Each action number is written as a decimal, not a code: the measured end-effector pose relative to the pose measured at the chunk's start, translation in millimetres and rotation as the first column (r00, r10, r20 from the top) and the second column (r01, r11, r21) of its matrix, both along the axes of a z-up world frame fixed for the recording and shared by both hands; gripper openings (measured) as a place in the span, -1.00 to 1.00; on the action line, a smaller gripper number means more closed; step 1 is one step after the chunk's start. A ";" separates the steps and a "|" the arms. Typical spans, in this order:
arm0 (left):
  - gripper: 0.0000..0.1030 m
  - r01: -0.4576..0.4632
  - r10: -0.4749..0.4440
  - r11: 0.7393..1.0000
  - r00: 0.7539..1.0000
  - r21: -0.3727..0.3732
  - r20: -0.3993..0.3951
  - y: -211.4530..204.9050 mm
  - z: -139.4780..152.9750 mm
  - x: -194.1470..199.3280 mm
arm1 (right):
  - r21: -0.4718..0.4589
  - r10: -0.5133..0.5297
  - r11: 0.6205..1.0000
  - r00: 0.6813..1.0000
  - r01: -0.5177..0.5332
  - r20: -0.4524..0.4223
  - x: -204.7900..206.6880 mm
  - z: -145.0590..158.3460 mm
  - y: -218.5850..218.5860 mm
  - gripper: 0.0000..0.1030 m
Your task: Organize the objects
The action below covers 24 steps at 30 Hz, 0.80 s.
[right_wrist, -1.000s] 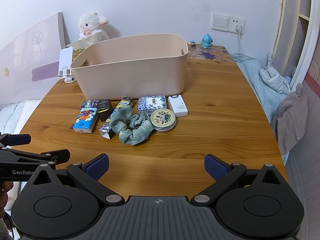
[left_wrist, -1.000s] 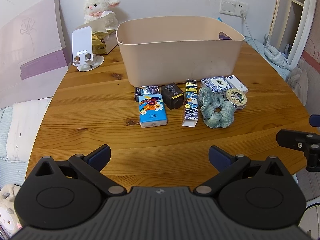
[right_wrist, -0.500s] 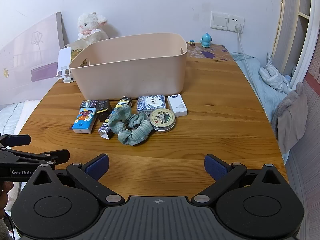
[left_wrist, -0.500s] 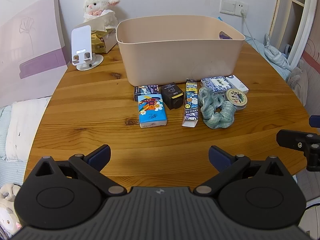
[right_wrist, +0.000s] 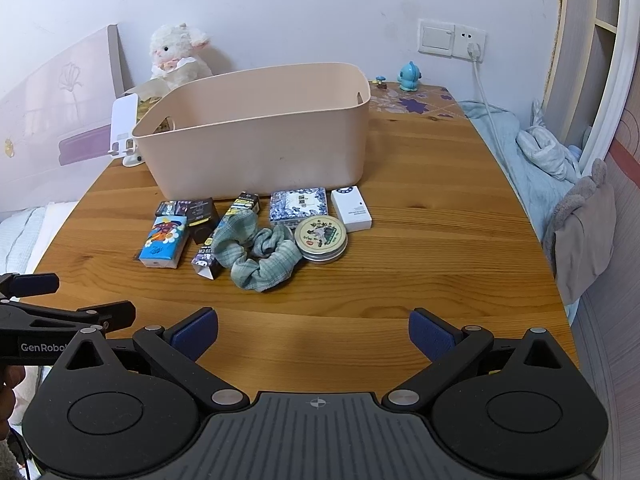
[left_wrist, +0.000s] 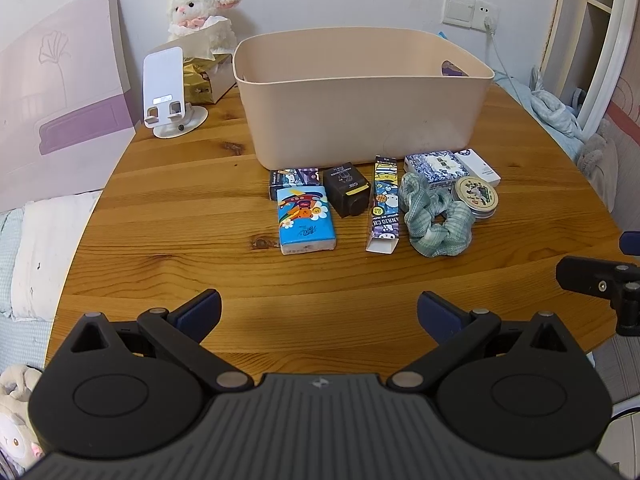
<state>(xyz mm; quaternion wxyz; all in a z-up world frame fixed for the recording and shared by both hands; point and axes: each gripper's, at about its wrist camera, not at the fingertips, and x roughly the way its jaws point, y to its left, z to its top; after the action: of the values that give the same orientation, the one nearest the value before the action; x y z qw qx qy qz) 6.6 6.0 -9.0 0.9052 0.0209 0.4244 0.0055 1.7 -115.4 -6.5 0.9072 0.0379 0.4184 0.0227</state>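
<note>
A beige plastic bin (left_wrist: 360,96) stands at the back of the round wooden table (left_wrist: 180,220). In front of it lie a blue tissue pack (left_wrist: 306,220), a black box (left_wrist: 347,195), a long cartoon carton (left_wrist: 383,204), a green scrunchie (left_wrist: 436,220), a round tin (left_wrist: 477,197), a blue-white patterned box (left_wrist: 436,166) and a white box (left_wrist: 482,167). My left gripper (left_wrist: 319,314) is open and empty near the table's front edge. My right gripper (right_wrist: 313,332) is open and empty, to the right of the left one. The scrunchie (right_wrist: 256,252) and tin (right_wrist: 320,238) also show in the right wrist view.
A white phone stand (left_wrist: 168,96), a tissue box (left_wrist: 206,80) and a plush lamb (left_wrist: 200,12) sit at the back left. A small blue figure (right_wrist: 409,77) stands at the back right. A bed with clothes (right_wrist: 552,184) lies to the right of the table.
Both grippers have shifted very slightly; the view has barely changed. Both stay open and the objects have not moved.
</note>
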 end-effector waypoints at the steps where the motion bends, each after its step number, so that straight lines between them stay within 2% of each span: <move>1: 1.00 -0.001 0.001 1.000 1.000 0.000 0.000 0.3 -0.2 0.2 | 0.002 -0.001 1.000 1.000 0.001 0.000 0.4 0.0 -0.7 1.00; 24: 1.00 -0.014 0.014 1.000 1.000 -0.018 -0.014 7.3 -4.4 17.4 | 0.022 -0.010 1.000 1.000 0.011 -0.006 15.9 -3.7 -6.8 1.00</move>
<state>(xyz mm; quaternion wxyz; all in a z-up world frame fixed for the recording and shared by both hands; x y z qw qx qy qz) 24.0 13.3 -13.3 0.9023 0.0100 0.4309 0.0080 17.5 -122.3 -10.2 0.9055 0.0501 0.4208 0.0224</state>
